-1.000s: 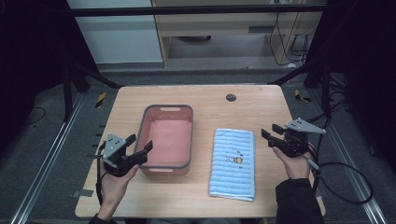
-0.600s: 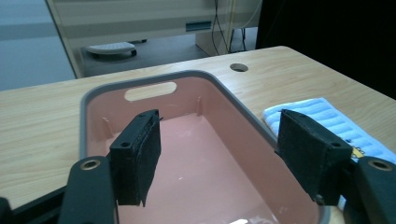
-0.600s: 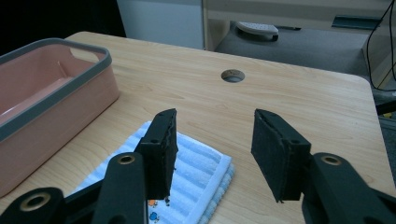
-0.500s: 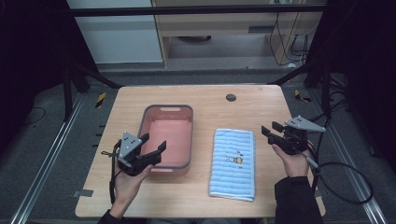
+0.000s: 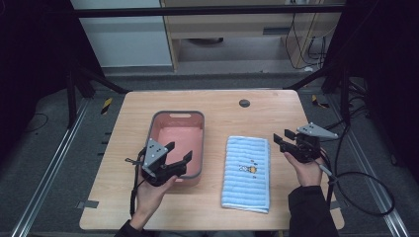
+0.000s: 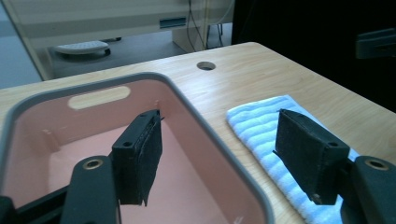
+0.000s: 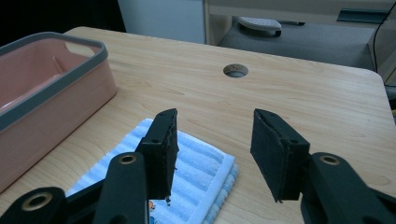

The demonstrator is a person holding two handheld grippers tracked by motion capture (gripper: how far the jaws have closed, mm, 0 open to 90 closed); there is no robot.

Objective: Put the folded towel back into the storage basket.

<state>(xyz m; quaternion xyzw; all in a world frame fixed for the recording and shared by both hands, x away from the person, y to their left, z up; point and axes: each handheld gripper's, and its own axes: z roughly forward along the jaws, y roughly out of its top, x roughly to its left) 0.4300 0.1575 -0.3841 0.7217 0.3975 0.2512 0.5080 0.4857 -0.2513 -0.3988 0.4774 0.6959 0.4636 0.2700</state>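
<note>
A pink basin with a grey rim (image 5: 177,113) sits left of centre on the wooden table, and its inside looks bare. A folded blue striped towel (image 5: 247,173) lies flat to its right. My left gripper (image 5: 179,151) hangs open over the basin's near right corner. In the left gripper view, one pad (image 6: 140,154) is above the basin (image 6: 187,107) and the other pad (image 6: 308,158) is above the towel (image 6: 261,121). My right gripper (image 5: 280,139) is open just right of the towel's far right corner. In the right gripper view, my right gripper (image 7: 212,149) stands above the towel (image 7: 196,172).
A round cable hole (image 5: 244,103) lies near the table's far edge, also visible as the hole (image 7: 236,70). A cable (image 5: 356,182) trails from the right gripper off the table's right side. Dark stand legs flank the table, and a shelf unit stands behind it.
My left gripper has moved right and forward, from beside the basin's left side to over its near right corner. The right gripper has barely shifted.
</note>
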